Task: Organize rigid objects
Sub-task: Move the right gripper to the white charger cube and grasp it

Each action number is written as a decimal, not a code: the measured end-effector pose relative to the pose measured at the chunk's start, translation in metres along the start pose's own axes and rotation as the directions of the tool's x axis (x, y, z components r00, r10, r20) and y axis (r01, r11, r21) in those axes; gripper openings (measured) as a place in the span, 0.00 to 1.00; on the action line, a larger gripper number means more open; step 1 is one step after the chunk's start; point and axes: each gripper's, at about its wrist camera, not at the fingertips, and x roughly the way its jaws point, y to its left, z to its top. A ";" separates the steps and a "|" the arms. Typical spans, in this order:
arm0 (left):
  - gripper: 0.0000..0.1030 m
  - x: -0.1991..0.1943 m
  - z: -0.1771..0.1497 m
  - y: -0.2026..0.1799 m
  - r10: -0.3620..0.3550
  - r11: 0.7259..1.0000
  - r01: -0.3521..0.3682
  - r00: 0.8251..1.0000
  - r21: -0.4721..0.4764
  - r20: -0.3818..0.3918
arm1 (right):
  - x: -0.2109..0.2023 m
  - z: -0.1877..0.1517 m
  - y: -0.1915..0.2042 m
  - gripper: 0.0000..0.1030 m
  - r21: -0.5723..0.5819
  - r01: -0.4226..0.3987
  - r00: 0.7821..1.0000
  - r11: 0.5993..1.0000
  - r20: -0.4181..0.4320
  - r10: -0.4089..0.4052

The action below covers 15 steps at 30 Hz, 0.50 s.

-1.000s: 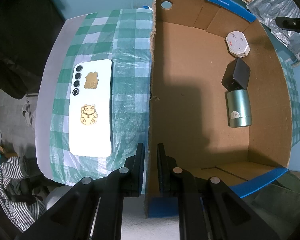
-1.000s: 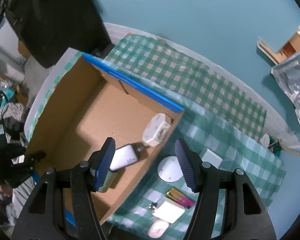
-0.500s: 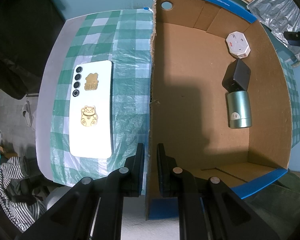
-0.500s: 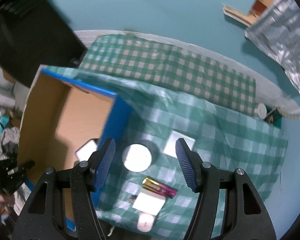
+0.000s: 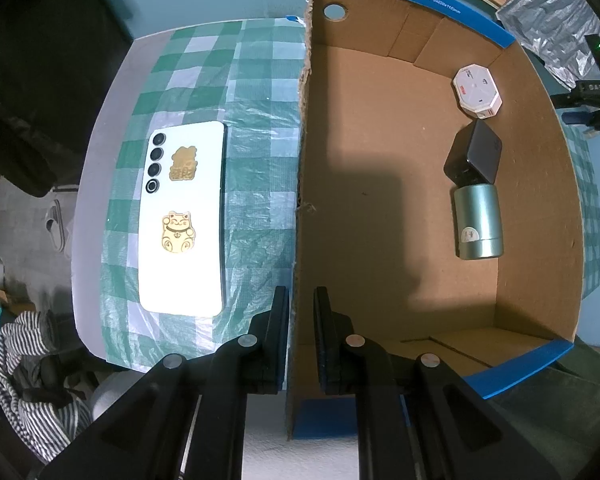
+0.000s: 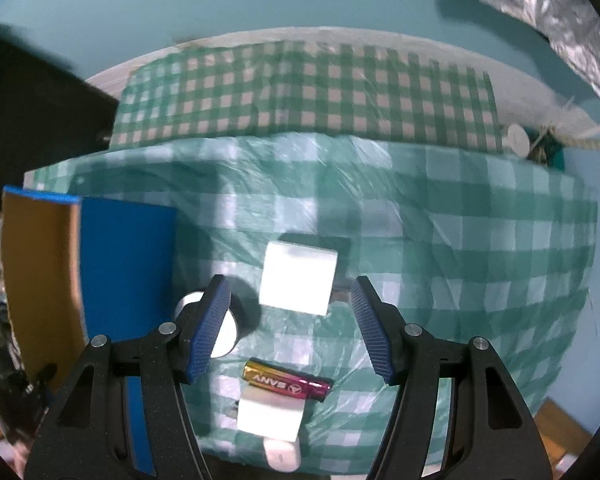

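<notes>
My left gripper [image 5: 301,308] is shut on the left wall of the cardboard box [image 5: 300,184]. Inside the box lie a white octagonal item [image 5: 477,91], a black cube [image 5: 475,157] and a teal cylinder [image 5: 478,222]. A white phone [image 5: 183,218] with gold cat stickers lies on the checked cloth to the left of the box. My right gripper [image 6: 290,328] is open and empty above a white square block [image 6: 298,278]. Near it lie a white round disc [image 6: 222,330], a pink and gold battery [image 6: 288,385] and another white block [image 6: 270,416].
The box's blue outer wall [image 6: 126,280] stands left of the right gripper. A small white item [image 6: 282,454] lies at the cloth's near edge. Crinkled silver foil [image 6: 540,12] is at the far right. Striped fabric [image 5: 24,372] lies below the table's left edge.
My right gripper has swung away from the box to the right and down over the white block and battery. The left gripper stays clamped on the box wall.
</notes>
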 end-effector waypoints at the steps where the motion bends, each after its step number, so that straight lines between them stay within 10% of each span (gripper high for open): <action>1: 0.11 0.000 0.000 0.000 0.000 1.000 0.000 1.000 -0.001 -0.001 | 0.005 0.001 -0.001 0.62 0.008 0.003 1.000 1.000 -0.009 -0.003; 15: 0.11 0.001 -0.005 0.003 0.004 1.000 -0.004 1.000 -0.020 -0.006 | 0.042 0.005 0.001 0.62 0.063 0.034 0.998 0.997 -0.054 -0.031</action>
